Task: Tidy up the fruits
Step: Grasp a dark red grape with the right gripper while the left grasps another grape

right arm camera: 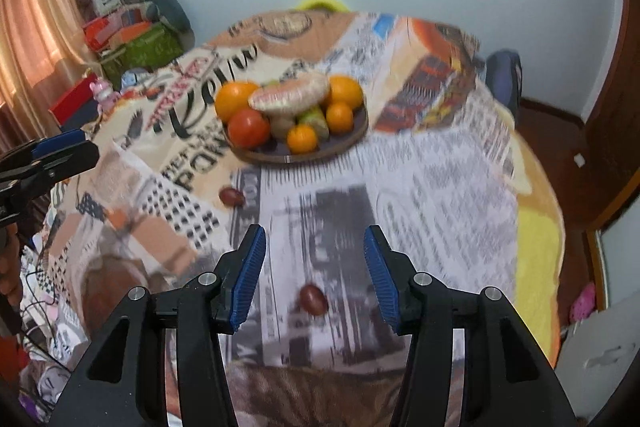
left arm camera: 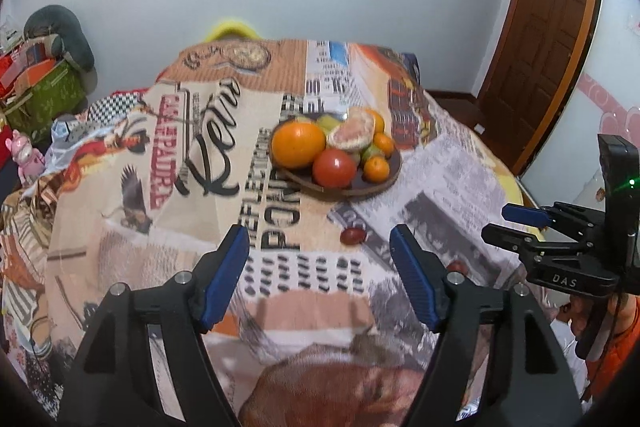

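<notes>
Green fruit [left arm camera: 370, 150] mostly hidden in plate [left arm camera: 372, 187]; right-wrist view motion-blurred.

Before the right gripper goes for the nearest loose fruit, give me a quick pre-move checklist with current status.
1. Right gripper open and empty: ok, its jaws stand wide apart.
2. Nearest small red fruit lined up between the right fingers: ok in the right wrist view; height above it cannot tell.
3. Second small red fruit out of the path: ok, it lies farther off, toward the plate.
4. Left gripper open, holding nothing: ok.
5. Room on the plate: cannot tell; it is already piled with oranges and a tomato.
6. Image sharpness: not ok, the tablecloth is blurred.
</notes>
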Available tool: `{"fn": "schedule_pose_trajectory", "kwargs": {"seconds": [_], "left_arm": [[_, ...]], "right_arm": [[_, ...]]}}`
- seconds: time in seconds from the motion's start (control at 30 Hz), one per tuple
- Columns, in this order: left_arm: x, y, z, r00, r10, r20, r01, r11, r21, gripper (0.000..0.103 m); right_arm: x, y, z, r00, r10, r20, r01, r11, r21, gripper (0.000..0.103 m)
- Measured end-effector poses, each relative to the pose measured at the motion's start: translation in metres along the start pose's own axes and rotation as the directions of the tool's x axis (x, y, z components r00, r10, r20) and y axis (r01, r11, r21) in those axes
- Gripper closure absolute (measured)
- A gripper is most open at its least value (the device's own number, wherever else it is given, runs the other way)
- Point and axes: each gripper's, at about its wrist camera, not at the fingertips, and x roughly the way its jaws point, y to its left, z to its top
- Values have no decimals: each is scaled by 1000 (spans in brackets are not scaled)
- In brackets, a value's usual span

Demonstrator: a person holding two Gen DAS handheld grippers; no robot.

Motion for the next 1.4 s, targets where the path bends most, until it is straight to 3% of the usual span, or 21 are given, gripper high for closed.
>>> {"fn": "schedule_pose_trajectory", "kwargs": {"seconds": [0.23,0.43,0.53,0.8,1.0,1.17,1.4], "left_arm": [[26,1,-21,996,-12,-86,11,1000,-19,31],[48,2,-30,990,-20,-143,16,999,-33,31],[59,2,-33,986,-26,-167,21,999,-36,31],[91,-2,-32,975,-53,-218,44,998,-45,31],[116,-10,-23,974,-50,-223,43,998,-38,31],[136,-15,-16,969,-71,-238,65,997,-35,46],[146,-21,-11,975,-67,-211,68,998,0,68]], "right_arm": [[26,-2,-25,994,39,-105,-36,999,34,56],[45,-6,-40,984,62,-169,-55,997,50,71],[50,-11,-43,981,71,-178,-61,996,65,84],[40,-24,-39,986,111,-123,-100,991,90,85],[41,-22,-22,993,89,-81,-84,994,71,85],[46,-27,-12,994,92,-66,-87,994,73,85],[53,-30,-3,994,96,-60,-92,993,69,85]]}}
